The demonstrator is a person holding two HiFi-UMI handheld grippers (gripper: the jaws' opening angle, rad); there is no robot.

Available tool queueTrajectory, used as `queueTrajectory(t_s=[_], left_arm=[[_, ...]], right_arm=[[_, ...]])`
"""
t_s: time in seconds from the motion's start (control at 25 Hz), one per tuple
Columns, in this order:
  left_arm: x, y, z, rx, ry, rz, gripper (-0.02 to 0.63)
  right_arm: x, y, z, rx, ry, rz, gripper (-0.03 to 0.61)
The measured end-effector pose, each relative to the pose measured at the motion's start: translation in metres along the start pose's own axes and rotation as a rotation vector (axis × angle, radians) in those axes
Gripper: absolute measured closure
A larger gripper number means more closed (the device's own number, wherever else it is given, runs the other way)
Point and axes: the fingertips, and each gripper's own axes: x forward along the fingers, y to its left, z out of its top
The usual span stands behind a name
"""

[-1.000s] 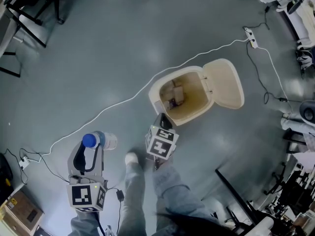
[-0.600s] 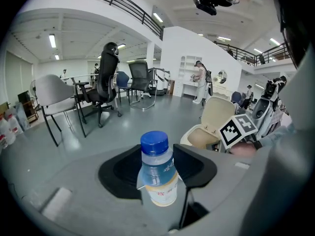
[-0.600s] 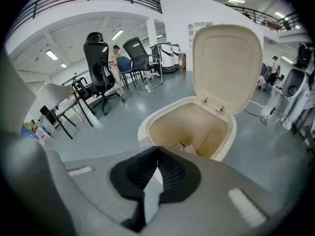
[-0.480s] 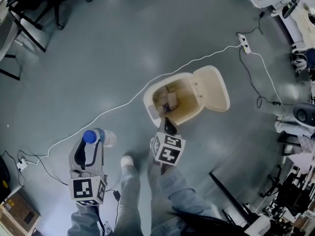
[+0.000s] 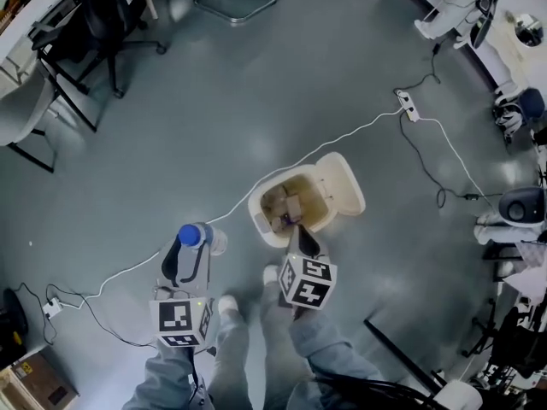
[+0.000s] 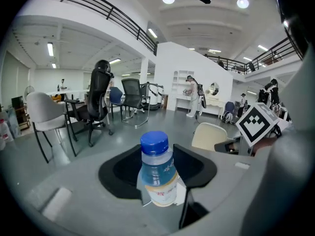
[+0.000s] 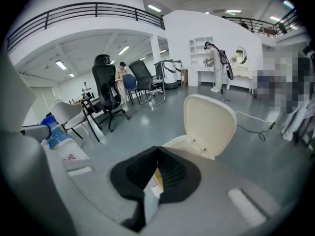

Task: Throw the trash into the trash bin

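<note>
A clear plastic bottle [image 5: 214, 243] with a blue cap sits upright between the jaws of my left gripper [image 5: 195, 244], which is shut on it; in the left gripper view the bottle [image 6: 158, 178] fills the gap of that gripper [image 6: 157, 157]. The cream trash bin [image 5: 257, 217] stands on the floor with its lid [image 5: 343, 183] swung open, and cardboard scraps [image 5: 286, 205] lie inside. My right gripper [image 5: 297, 232] hangs at the bin's near rim, jaws pressed together and empty. In the right gripper view its tips [image 7: 157, 150] meet before the open lid [image 7: 208, 122].
A white cable [image 5: 171, 248] runs across the grey floor to a power strip [image 5: 405, 105]. Office chairs [image 5: 96, 26] stand at the upper left. The person's shoes [image 5: 227, 306] are just below the bin. A cardboard box [image 5: 36, 389] sits at the lower left.
Both grippers have risen and the bin looks smaller and farther below. The left gripper carried the bottle rightward, closer to the bin. The right gripper stays shut at the bin's near rim.
</note>
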Motion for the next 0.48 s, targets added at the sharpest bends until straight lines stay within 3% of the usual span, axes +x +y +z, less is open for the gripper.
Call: queueTrajectory(t_s=[0.48], left_arm=[[0.009,-0.093,0.054,0.098,-0.05,-0.165,0.402]], right_arm=[[-0.082,-0.078,0.027,0.101,-0.063,-0.085,0.575]])
